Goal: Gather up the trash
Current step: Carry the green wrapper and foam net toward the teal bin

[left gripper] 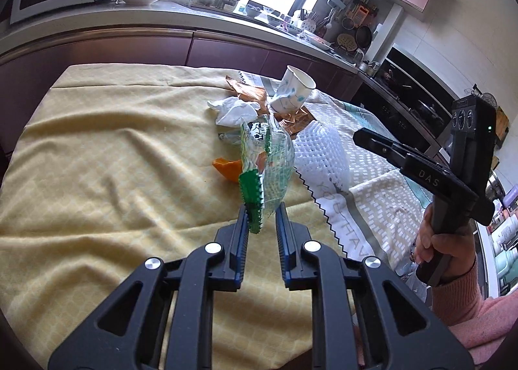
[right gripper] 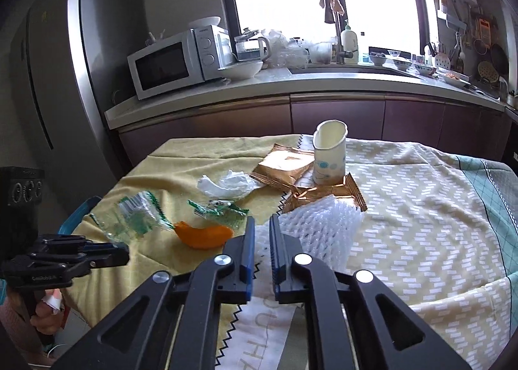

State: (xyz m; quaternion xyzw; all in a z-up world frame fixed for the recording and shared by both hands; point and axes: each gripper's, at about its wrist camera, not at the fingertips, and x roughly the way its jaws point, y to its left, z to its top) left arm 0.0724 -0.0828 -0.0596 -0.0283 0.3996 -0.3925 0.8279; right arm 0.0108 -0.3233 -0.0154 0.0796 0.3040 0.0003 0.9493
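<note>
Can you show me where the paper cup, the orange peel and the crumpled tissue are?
paper cup [right gripper: 328, 156], right wrist view, on its printed side wall.
orange peel [right gripper: 204, 235], right wrist view, on the middle of its outer skin.
tissue [left gripper: 233, 111], left wrist view, on its crumpled middle.

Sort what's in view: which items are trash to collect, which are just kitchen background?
Trash for the job:
- green plastic wrapper, held in the left gripper
- second green wrapper
- orange peel
- crumpled tissue
- copper foil packets
- paper cup
- white foam net

Just lying about:
- microwave
- fridge
- bowls
- tablecloth
</note>
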